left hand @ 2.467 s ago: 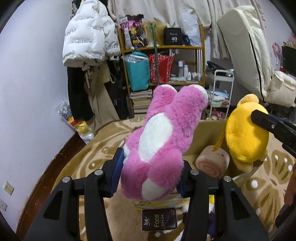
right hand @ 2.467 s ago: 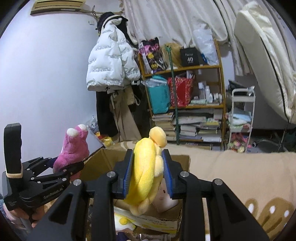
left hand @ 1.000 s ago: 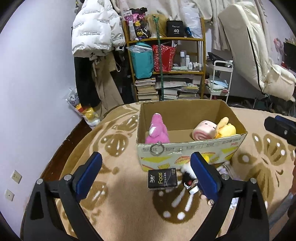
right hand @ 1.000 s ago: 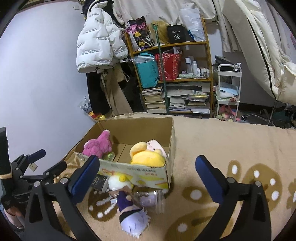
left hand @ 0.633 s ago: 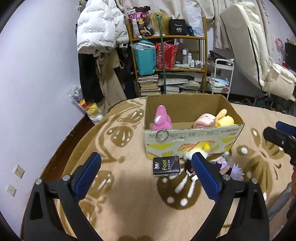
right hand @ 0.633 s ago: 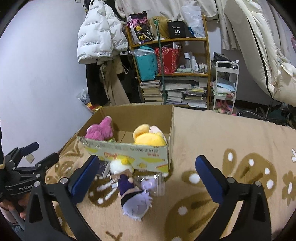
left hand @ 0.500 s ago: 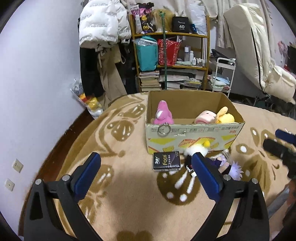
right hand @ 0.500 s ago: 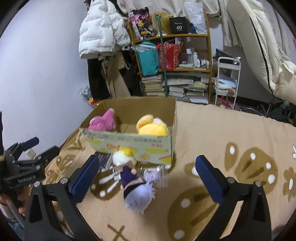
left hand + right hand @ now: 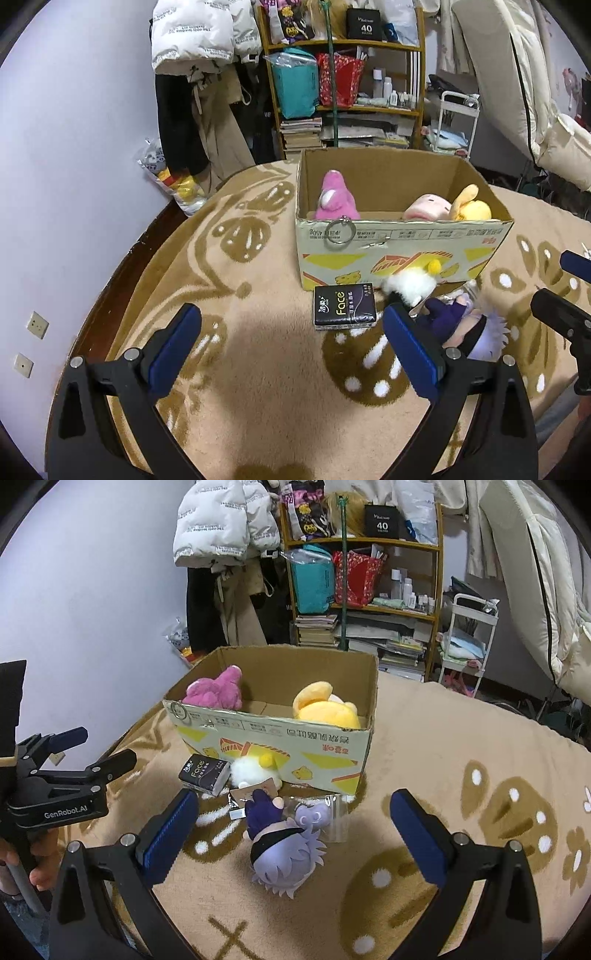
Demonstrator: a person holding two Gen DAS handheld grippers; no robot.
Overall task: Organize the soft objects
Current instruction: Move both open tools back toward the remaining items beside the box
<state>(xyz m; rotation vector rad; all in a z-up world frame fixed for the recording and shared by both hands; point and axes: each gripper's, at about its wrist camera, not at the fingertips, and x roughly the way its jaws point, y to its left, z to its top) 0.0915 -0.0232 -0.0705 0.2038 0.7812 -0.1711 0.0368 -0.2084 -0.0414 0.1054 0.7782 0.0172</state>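
Both grippers, left (image 9: 291, 332) and right (image 9: 290, 821), wide open, empty. Purple doll (image 9: 284, 849) on rug by box (image 9: 280, 742): prob. light, squashy; pinch across head, w/ firm squeeze.

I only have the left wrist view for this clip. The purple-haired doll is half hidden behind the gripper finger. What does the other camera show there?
Observer: In the right wrist view the purple-haired doll lies in full sight on the rug, in front of the cardboard box.
Operator: Anything beside it that I'm missing?
Observer: A small lilac figure in clear packaging lies right next to the doll's head end.
Operator: Is the left hand-held gripper holding anything?
Observer: No. Seen from the side, the left hand-held gripper is open with nothing between its fingers.
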